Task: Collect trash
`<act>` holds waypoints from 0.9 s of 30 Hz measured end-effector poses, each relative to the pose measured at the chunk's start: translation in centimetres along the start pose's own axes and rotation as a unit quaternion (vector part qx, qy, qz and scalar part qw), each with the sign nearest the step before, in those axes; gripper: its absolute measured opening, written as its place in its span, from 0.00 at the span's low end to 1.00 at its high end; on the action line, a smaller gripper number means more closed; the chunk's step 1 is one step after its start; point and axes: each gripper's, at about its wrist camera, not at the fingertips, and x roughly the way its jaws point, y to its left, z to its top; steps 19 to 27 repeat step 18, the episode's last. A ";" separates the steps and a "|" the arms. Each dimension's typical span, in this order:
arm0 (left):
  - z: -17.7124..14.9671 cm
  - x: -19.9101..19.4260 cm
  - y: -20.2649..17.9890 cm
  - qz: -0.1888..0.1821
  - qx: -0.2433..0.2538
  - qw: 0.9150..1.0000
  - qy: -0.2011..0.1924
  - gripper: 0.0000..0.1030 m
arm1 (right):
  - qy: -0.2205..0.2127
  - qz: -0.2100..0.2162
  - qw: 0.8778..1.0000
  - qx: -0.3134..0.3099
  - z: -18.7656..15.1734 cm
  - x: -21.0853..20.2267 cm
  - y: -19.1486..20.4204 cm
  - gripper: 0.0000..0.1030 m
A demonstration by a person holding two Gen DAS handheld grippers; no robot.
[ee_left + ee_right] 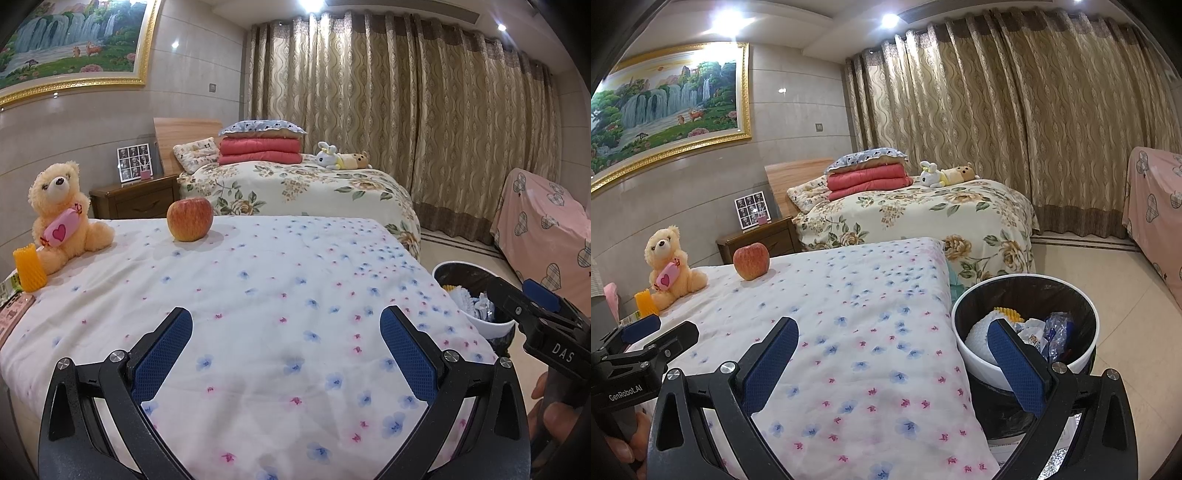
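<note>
A white trash bin (979, 363) with a black liner stands on the floor at the bed's right edge and holds white foam net, paper and plastic wrappers (1057, 330). It also shows in the left wrist view (496, 326). My left gripper (286, 334) is open and empty over the flowered bed cover. My right gripper (892, 349) is open and empty, its right finger over the bin's rim. An orange foam net (28, 268) and printed packets (11, 310) lie at the bed's far left.
A red apple (190, 219) and a teddy bear (62, 218) sit on the flowered bed cover (295, 280). A second bed (314, 184), a wooden nightstand (136, 199) and curtains stand behind. A pink covered piece of furniture (543, 221) is at the right.
</note>
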 end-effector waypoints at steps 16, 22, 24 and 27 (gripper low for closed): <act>-0.4 0.6 0.2 -0.002 -0.005 1.000 0.013 1.00 | 0.021 0.007 1.000 0.001 0.1 0.7 0.4 1.00; -0.5 0.7 0.3 -0.004 -0.007 1.000 0.016 1.00 | 0.030 0.010 0.999 0.000 0.2 0.9 0.5 1.00; -0.5 0.7 0.3 -0.004 -0.007 1.000 0.016 1.00 | 0.030 0.010 0.999 0.000 0.2 0.9 0.5 1.00; -0.5 0.7 0.3 -0.004 -0.007 1.000 0.016 1.00 | 0.030 0.010 0.999 0.000 0.2 0.9 0.5 1.00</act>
